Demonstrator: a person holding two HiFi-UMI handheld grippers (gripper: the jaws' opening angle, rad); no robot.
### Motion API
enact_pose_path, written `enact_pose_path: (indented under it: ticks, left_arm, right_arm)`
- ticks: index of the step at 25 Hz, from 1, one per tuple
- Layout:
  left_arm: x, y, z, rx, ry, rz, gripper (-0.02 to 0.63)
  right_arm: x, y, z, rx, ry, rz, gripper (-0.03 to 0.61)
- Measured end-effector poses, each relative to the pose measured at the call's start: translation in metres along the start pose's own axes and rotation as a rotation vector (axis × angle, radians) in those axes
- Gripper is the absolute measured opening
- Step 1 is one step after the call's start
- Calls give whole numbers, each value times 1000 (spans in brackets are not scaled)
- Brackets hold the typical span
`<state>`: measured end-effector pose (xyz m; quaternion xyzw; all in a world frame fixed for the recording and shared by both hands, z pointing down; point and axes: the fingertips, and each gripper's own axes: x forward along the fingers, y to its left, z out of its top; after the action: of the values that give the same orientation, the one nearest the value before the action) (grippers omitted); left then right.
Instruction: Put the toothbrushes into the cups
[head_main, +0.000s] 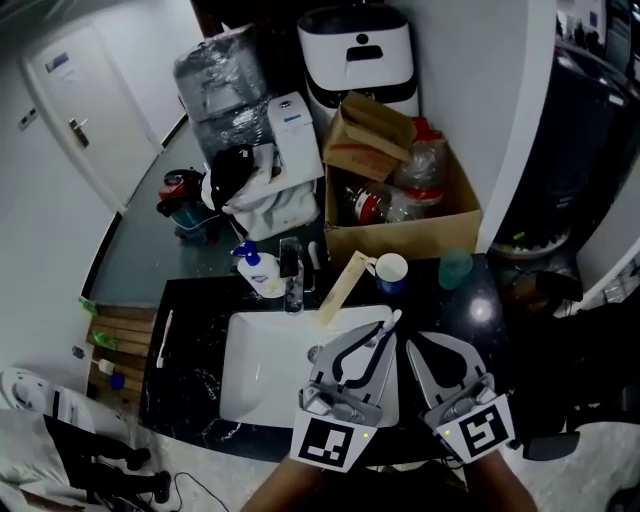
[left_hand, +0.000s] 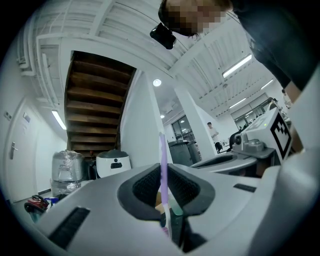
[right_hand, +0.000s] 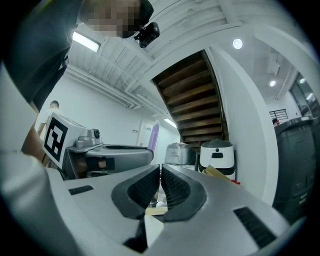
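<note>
1. At the far left, a thin white stick lies on the dark tabletop (too small to tell what it is).
2. The white sink sits in the middle, with a soap bottle and a faucet behind its back edge.
3. The left gripper hangs over the sink's right part. Its jaws are clamped on a purple toothbrush, which stands upright between the pads in the left gripper view. In the head view the brush points toward the mug.
4. The white-and-blue mug stands behind the sink's right corner.
5. The right gripper is just beside the left one, jaws pressed together with nothing between them.
6. The teal cup stands right of the mug, in front of the cardboard box.
</note>
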<state>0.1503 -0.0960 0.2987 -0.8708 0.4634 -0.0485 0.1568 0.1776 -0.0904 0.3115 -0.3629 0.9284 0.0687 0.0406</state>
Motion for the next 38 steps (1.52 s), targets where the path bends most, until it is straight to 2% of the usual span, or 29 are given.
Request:
enact_pose_path:
  ticks: [13, 19, 23, 25, 28, 38]
  left_arm:
    - [22, -28, 9, 5, -8, -34, 48]
    - [20, -24, 10, -88, -47, 0, 48]
    - [18, -21, 8, -32, -29, -18, 48]
    - [16, -19, 8, -51, -33, -10, 48]
    - [13, -19, 6, -8, -14, -29, 48]
    - [2, -4, 3, -38, -48, -33, 48]
  right_arm:
    - [-30, -19, 5, 4, -15, -38, 35]
    - [-33, -20, 2, 6, 1, -52, 35]
    - [-30, -16, 2, -1, 0, -48, 35]
    - [-28, -14, 3, -4, -3, -46, 35]
    - [-27, -9, 3, -9, 3, -42, 35]
    - [-14, 5, 4, -22, 13, -51, 35]
